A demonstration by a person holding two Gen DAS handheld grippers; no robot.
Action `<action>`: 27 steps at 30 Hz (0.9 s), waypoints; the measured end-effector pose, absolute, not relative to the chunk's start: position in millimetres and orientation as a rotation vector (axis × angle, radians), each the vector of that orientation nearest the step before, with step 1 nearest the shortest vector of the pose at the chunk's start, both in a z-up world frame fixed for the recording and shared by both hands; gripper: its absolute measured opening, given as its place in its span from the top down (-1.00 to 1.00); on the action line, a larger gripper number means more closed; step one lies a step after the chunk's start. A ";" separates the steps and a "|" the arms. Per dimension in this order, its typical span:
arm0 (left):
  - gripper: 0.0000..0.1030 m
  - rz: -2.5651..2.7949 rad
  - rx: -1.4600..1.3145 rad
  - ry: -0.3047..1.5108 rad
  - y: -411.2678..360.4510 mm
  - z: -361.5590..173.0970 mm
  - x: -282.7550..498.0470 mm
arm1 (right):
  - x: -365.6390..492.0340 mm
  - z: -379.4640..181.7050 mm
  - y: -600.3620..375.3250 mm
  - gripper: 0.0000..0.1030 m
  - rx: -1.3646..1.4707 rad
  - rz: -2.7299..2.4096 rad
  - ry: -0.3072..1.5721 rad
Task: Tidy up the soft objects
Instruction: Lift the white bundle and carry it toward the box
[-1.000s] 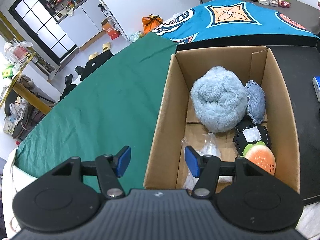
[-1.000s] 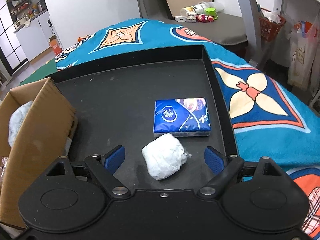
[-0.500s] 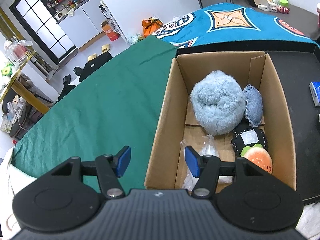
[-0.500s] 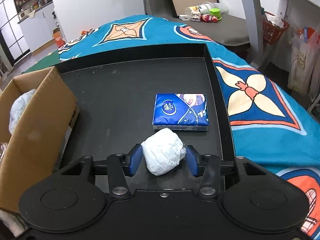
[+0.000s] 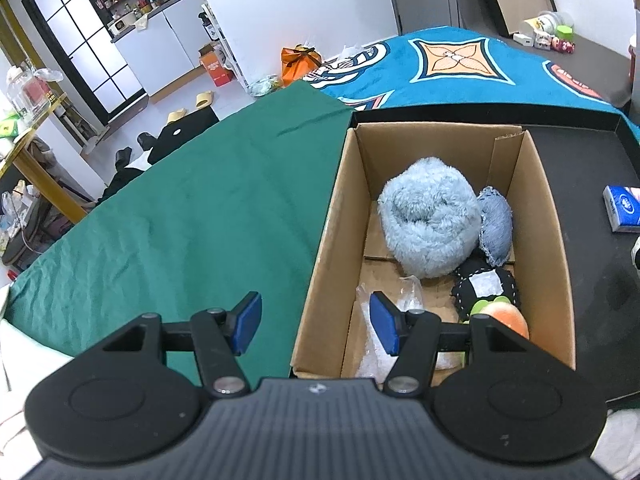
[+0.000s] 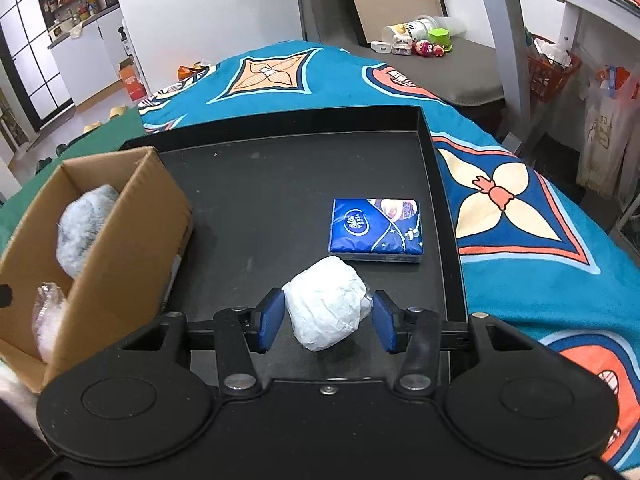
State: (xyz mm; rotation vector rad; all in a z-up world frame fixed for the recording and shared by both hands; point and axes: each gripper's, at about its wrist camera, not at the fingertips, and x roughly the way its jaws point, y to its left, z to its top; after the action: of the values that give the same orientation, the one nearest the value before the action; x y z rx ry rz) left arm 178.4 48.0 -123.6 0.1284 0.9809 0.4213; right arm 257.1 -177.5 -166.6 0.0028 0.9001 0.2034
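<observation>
My right gripper [image 6: 327, 322] is shut on a white crumpled soft bundle [image 6: 326, 308], held just above the black tray [image 6: 280, 200]. Just beyond it a blue tissue pack [image 6: 376, 230] lies flat on the tray. A cardboard box [image 5: 320, 240] stands on the tray's left side and holds a fluffy light-blue ball [image 5: 430, 216], a denim pouch [image 5: 496, 230], a black pouch [image 5: 486, 286], an orange burger plush [image 5: 506, 316] and a clear plastic bag [image 5: 408, 298]. My left gripper [image 5: 316, 322] hangs open and empty over the box's near left wall.
A green cloth [image 5: 180, 220] covers the table left of the box. A blue patterned blanket [image 6: 520, 208] lies right of and behind the tray. The tray's raised rim [image 6: 438, 200] runs close to the tissue pack. Toys and a jar [image 6: 416, 38] sit on a far grey surface.
My right gripper closed on the white bundle and lifted it slightly off the tray. The left gripper stayed open over the box edge, hardly shifting.
</observation>
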 end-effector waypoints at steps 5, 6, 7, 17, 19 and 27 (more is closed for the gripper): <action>-0.13 0.416 0.111 0.968 50.1 -121.7 177.0 | 250.9 -149.5 -173.6 0.09 0.001 0.216 0.883; -0.13 0.415 0.108 0.966 50.5 -121.3 176.7 | 249.7 -146.3 -173.1 0.09 0.003 0.219 0.879; -0.13 0.413 0.105 0.963 50.8 -120.9 176.3 | 248.6 -142.9 -172.5 0.09 0.004 0.221 0.874; -0.13 0.400 0.056 0.932 58.1 -115.0 167.7 | 236.4 -115.4 -158.4 0.09 -0.014 0.248 0.821; -0.13 0.396 0.043 0.926 59.8 -114.1 166.2 | 233.9 -110.4 -153.8 0.09 -0.019 0.257 0.810; -0.13 0.382 -0.002 0.915 67.0 -111.8 161.7 | 226.9 -99.3 -135.9 0.09 -0.038 0.282 0.794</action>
State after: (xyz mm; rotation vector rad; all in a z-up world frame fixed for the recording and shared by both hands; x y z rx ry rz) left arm 161.7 67.0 -111.8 -0.0024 0.9152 0.3815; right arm 226.9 -135.9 -99.3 -0.0384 0.7942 0.2818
